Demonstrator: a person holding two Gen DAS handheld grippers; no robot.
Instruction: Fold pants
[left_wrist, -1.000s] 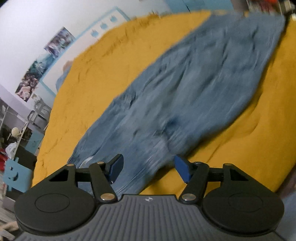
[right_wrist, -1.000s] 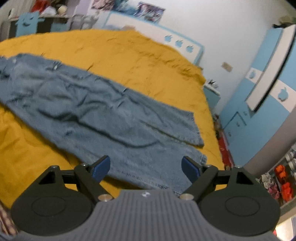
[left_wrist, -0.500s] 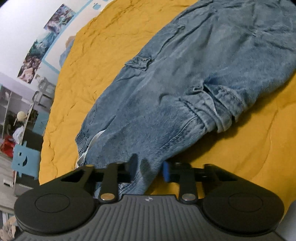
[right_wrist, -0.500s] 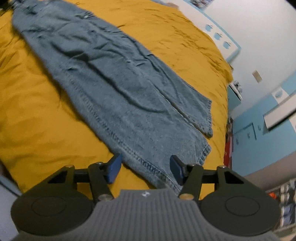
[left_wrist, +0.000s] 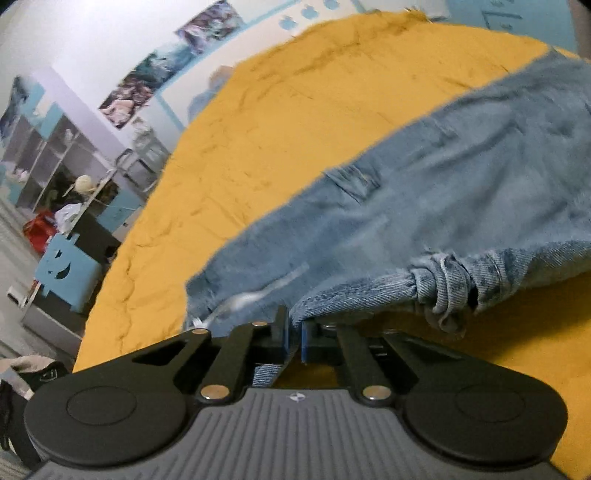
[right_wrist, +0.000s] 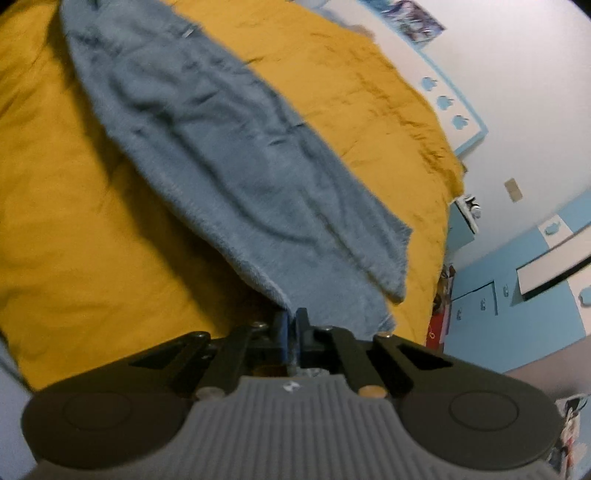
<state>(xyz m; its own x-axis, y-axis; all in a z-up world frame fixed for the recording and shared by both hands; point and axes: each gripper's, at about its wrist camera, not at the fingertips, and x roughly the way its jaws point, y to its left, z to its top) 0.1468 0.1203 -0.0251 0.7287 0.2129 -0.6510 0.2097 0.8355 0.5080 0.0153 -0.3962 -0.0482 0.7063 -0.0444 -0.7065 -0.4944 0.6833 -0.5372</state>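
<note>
Blue denim pants (left_wrist: 424, 192) lie spread on a mustard yellow bed cover (left_wrist: 277, 129). My left gripper (left_wrist: 293, 325) is closing its jaws on the near edge of the waistband, and denim is pinched between the blue pads. That edge is lifted, with a bunched belt loop (left_wrist: 450, 284) to the right. In the right wrist view the pants (right_wrist: 221, 147) stretch away to the upper left. My right gripper (right_wrist: 291, 321) is closing its jaws on the near side seam of a leg close to the hem, with cloth pressed between the pads.
The bed cover (right_wrist: 74, 221) spreads wide on both sides of the pants. A blue stool (left_wrist: 66, 273) and open shelves (left_wrist: 55, 166) stand beyond the bed's left edge. A blue wardrobe (right_wrist: 517, 314) and a headboard (right_wrist: 450, 107) with apple shapes are on the right.
Both grippers went from wide open to pinched on the denim. The left one has taken the waistband edge and raised it. The right one has closed on the leg's edge.
</note>
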